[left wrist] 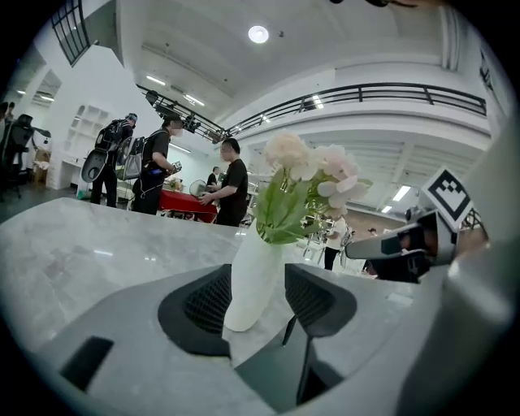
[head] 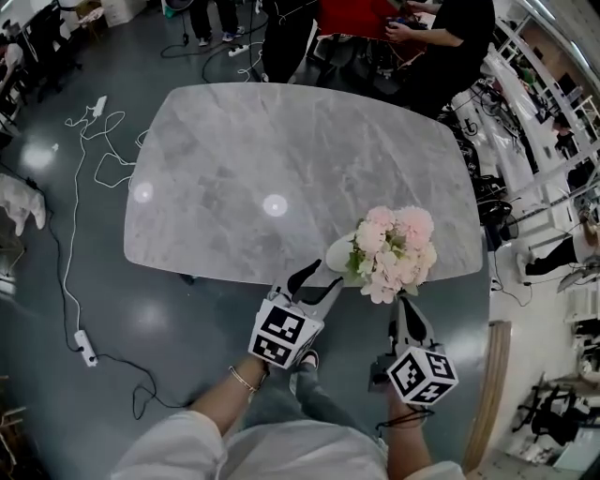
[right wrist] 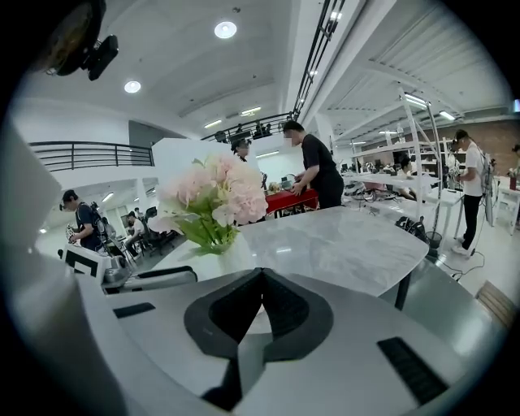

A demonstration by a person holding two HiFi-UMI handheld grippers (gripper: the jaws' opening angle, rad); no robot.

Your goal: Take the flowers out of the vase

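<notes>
A white vase (head: 339, 251) with pink and cream flowers (head: 394, 251) stands near the front edge of the grey marble table (head: 234, 169). My left gripper (head: 321, 279) is open, and the vase (left wrist: 253, 276) stands between its jaws, leaning slightly, with the flowers (left wrist: 305, 175) above. I see no firm press of the pads on it. My right gripper (head: 405, 309) is shut and empty, just in front of the flowers and below them. In the right gripper view its closed jaws (right wrist: 258, 301) point at the vase (right wrist: 236, 255) and flowers (right wrist: 213, 191).
People stand at a red-covered bench (head: 356, 14) beyond the table's far edge. Cables and a power strip (head: 86, 347) lie on the floor to the left. Shelving (head: 553, 103) runs along the right. The person's shoe (head: 307, 361) shows below the table edge.
</notes>
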